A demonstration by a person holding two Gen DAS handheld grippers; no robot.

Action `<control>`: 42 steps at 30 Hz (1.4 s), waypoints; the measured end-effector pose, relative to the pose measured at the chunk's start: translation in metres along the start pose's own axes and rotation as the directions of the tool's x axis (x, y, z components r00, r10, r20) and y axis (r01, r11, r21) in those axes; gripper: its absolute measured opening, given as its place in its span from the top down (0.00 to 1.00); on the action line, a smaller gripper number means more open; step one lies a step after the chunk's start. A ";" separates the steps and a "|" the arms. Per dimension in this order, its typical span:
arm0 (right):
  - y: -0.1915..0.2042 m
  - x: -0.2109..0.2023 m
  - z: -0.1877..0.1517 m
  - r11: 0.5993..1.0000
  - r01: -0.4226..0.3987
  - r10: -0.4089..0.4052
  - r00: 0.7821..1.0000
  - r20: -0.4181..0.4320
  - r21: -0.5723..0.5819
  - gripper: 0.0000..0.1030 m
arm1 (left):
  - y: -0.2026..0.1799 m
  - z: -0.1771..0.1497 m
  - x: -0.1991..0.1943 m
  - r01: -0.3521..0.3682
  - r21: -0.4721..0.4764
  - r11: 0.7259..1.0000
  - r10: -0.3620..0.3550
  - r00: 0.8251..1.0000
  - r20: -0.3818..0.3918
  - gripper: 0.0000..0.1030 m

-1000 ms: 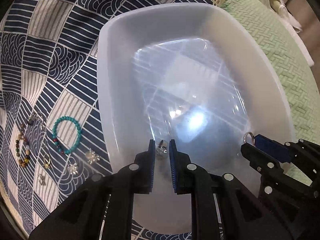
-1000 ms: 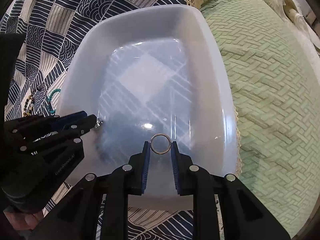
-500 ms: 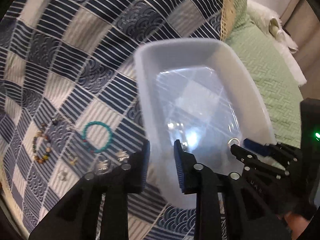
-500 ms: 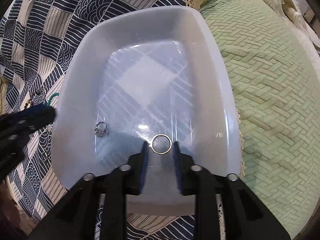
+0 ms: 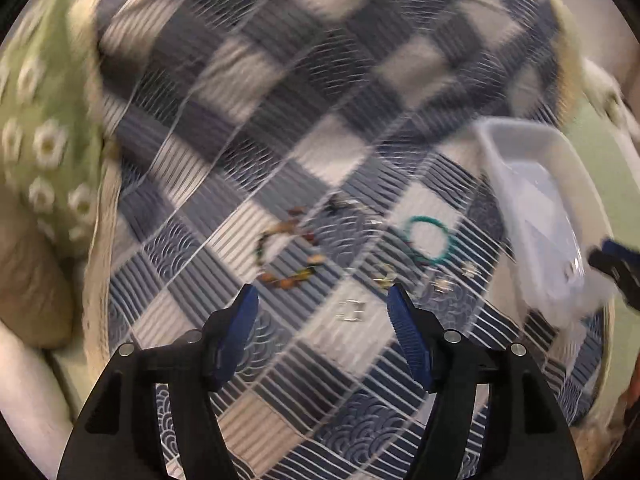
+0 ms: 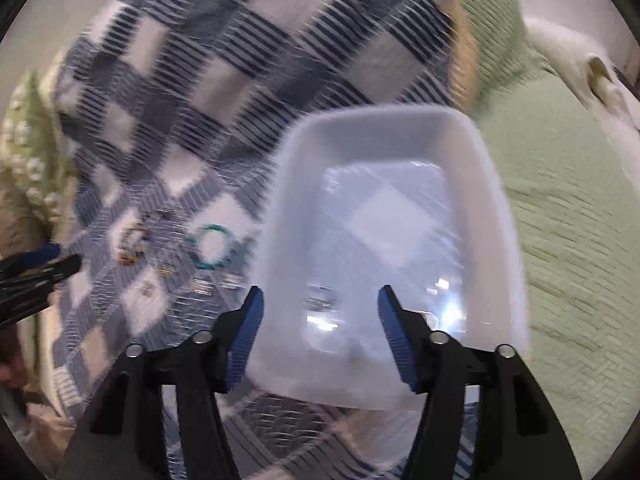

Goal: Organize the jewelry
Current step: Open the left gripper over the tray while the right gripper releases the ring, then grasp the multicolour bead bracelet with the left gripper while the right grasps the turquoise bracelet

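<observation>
Left gripper (image 5: 322,304) released above teal bracelet (image 5: 426,238); right gripper (image 6: 320,304) released over tray (image 6: 496,208), only its view shows interior

my left wrist view looks down on the blue patterned cloth (image 5: 320,380); right faces the white plastic tray (image 6: 496,208); both share the teal bead bracelet (image 5: 428,240).

Both views are pretty motion-blurred. The white plastic tray (image 6: 496,216) sits on the blue-and-white patterned cloth, with a couple of small shiny pieces (image 6: 320,300) in its near end, too smeared to identify. Left of the tray, on the cloth, lies a teal bead bracelet (image 5: 426,240), flat and round. Further left is a bracelet of brown and amber mixed beads (image 5: 286,252). A few small silvery bits (image 5: 350,312) lie scattered nearer the camera, near both bracelets.
</observation>
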State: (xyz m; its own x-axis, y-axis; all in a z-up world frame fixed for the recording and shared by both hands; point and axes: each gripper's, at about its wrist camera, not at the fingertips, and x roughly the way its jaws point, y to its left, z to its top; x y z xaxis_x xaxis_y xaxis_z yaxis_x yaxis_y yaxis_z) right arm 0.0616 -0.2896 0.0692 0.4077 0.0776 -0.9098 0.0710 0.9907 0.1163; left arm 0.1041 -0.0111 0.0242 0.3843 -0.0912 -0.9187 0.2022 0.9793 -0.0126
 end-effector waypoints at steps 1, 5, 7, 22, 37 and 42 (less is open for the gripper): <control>0.006 -0.001 0.000 1.000 -0.012 0.012 1.000 0.003 -0.004 0.40 | 0.010 0.000 0.009 0.009 -0.030 0.999 -0.009 1.000 -0.006 0.39; 0.031 0.008 -0.005 0.998 -0.051 0.050 0.999 -0.015 -0.033 0.39 | 0.035 0.005 0.053 0.000 -0.082 0.997 -0.005 0.998 -0.061 0.35; 0.041 0.013 -0.006 0.998 -0.036 0.035 0.999 -0.026 -0.057 0.39 | 0.041 0.008 0.071 -0.009 -0.103 0.995 0.000 0.996 -0.086 0.35; 0.086 0.038 -0.019 0.984 0.006 -0.018 0.998 -0.068 -0.180 0.39 | 0.060 0.016 0.135 -0.053 -0.171 0.984 0.028 0.989 -0.149 0.76; 0.141 0.111 0.024 0.961 0.025 -0.066 0.988 -0.139 -0.277 0.44 | 0.065 0.012 0.109 0.042 -0.232 0.972 -0.076 0.987 -0.142 0.91; 0.145 0.151 0.027 0.969 0.045 -0.101 0.970 -0.223 -0.245 0.73 | 0.072 0.014 0.099 0.048 -0.244 0.969 -0.081 0.989 -0.127 0.91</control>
State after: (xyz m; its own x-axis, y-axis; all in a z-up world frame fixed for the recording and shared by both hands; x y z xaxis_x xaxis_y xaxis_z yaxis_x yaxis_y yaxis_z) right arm 0.1584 -0.1372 -0.0404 0.1852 -0.0002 -0.9827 -0.1355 0.9904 -0.0257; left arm 0.1691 0.0479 -0.0618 0.2493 -0.1468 -0.9572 -0.0053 0.9882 -0.1529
